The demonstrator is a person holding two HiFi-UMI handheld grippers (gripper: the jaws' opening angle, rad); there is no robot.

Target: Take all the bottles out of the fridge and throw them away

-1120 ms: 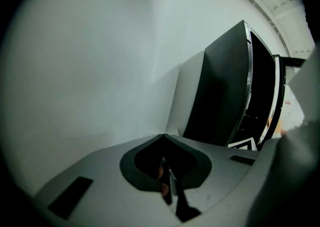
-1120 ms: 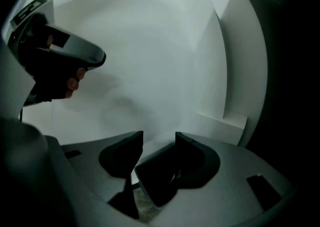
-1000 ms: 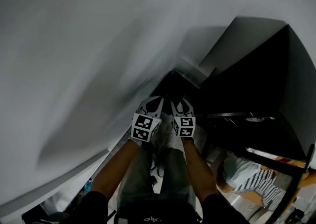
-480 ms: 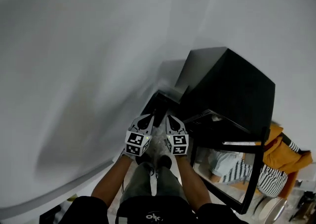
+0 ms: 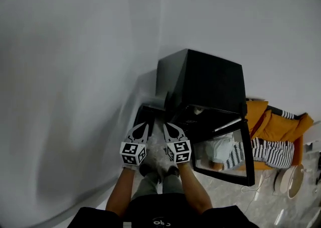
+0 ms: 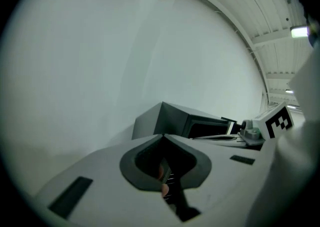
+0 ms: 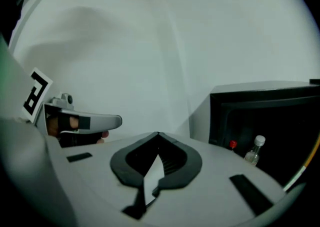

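A small black fridge [image 5: 200, 84] stands on the floor against the white wall, its glass door [image 5: 225, 149] swung open. In the right gripper view its dark inside [image 7: 270, 121] holds a clear bottle with a white cap [image 7: 254, 150] and a red cap [image 7: 233, 144] beside it. My left gripper [image 5: 142, 125] and right gripper [image 5: 167, 125] are held side by side in front of the fridge, apart from it. The left gripper [image 6: 162, 135] is shut and empty. The right gripper [image 7: 158, 133] has just been closing; its jaws meet with nothing between them.
A dark low box [image 5: 146, 115] sits on the floor left of the fridge. An orange garment [image 5: 273, 121] and a striped cloth [image 5: 263, 154] lie to the right, with a round white object [image 5: 288, 182] near them. White walls close in on the left and behind.
The view has lifted and swung, so the whole fridge and its open door now show from above. Both grippers stay side by side and have risen with me.
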